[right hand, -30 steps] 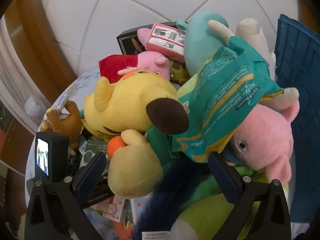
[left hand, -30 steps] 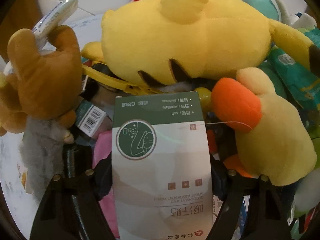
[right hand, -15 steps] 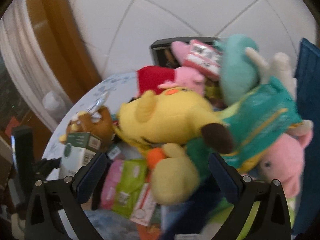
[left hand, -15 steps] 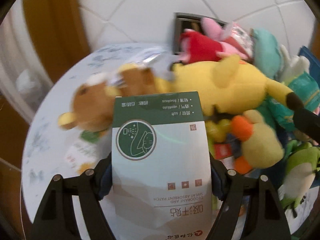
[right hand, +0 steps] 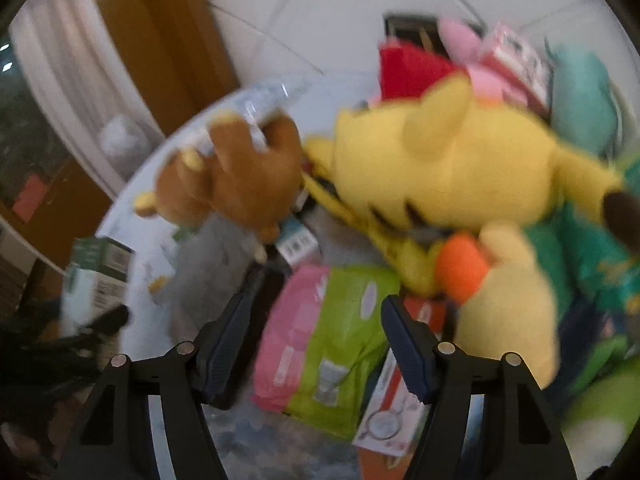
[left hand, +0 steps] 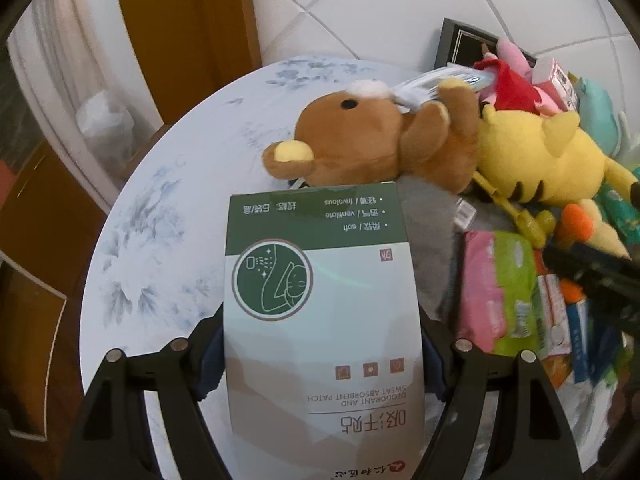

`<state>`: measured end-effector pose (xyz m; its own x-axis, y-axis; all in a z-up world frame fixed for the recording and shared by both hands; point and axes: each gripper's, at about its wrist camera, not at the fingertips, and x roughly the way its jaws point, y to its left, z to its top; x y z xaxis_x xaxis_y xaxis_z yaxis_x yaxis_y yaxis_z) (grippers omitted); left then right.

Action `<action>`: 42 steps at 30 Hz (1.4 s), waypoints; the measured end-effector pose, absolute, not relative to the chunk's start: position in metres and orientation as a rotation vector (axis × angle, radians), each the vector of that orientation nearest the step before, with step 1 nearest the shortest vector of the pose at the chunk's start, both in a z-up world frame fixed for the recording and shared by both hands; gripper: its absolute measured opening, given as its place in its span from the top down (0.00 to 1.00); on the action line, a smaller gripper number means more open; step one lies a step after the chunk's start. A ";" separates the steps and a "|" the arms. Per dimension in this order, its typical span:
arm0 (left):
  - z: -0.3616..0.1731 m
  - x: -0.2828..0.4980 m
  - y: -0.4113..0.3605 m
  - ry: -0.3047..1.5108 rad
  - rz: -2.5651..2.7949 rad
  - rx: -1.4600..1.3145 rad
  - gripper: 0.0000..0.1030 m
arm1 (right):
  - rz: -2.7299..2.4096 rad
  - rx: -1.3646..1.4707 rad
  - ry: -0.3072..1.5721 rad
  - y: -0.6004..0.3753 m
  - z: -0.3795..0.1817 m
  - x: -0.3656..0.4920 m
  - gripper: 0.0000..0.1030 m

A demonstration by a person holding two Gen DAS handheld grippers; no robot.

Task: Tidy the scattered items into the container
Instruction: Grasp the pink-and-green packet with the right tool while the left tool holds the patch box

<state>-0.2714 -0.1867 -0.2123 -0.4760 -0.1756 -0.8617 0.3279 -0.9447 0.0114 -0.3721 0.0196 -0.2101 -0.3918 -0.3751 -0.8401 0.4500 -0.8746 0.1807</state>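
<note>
My left gripper [left hand: 320, 344] is shut on a green-and-white deodorant patch box [left hand: 320, 300] and holds it above the round table [left hand: 168, 184]. The box also shows at the left of the right wrist view [right hand: 96, 280]. My right gripper [right hand: 312, 340] is open and empty above a pink-and-green packet [right hand: 332, 340], which also shows in the left wrist view [left hand: 500, 288]. A brown bear plush [left hand: 380, 144], a yellow plush [left hand: 536, 160] and a yellow duck plush [right hand: 508, 292] lie in the pile. No container is in view.
A red-and-pink plush [left hand: 516, 84], a teal plush [right hand: 580, 96], small boxes and a dark picture frame [left hand: 460, 44] crowd the far right. A grey plush [left hand: 436, 224] lies under the bear. The table's left half [left hand: 132, 240] shows bare marble pattern. White tiled floor lies beyond.
My left gripper has lifted the box up and back from the pile toward the left. My right gripper has moved down and left over the pink-and-green packet; its jaws have narrowed.
</note>
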 end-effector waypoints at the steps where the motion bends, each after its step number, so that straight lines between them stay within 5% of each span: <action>1: -0.213 -0.270 -0.189 0.216 -2.472 1.415 0.26 | -2.269 1.376 0.098 0.017 -0.219 -0.370 0.33; 6: -0.222 -0.276 -0.205 0.167 -2.542 1.468 0.26 | -2.276 1.517 0.101 0.003 -0.259 -0.361 0.31; 11: -0.237 -0.285 -0.213 0.155 -2.567 1.528 0.26 | -2.295 1.598 0.115 -0.005 -0.288 -0.351 0.02; 20: -0.254 -0.295 -0.212 0.140 -2.576 1.592 0.26 | -2.358 1.571 0.256 -0.027 -0.308 -0.378 0.04; 24: -0.256 -0.299 -0.209 0.143 -2.576 1.597 0.26 | -2.307 1.588 0.143 -0.019 -0.306 -0.373 0.10; 34: -0.266 -0.311 -0.200 0.155 -2.541 1.606 0.26 | -2.386 1.533 0.296 -0.034 -0.321 -0.380 0.01; 36: -0.263 -0.310 -0.200 0.161 -2.543 1.601 0.26 | -2.386 1.524 0.266 -0.031 -0.317 -0.382 0.06; 38: -0.256 -0.307 -0.197 0.153 -2.559 1.583 0.26 | -2.390 1.521 0.221 -0.025 -0.310 -0.380 0.21; 42: -0.236 -0.299 -0.192 0.139 -2.611 1.532 0.26 | -2.333 1.531 -0.042 0.003 -0.295 -0.365 0.25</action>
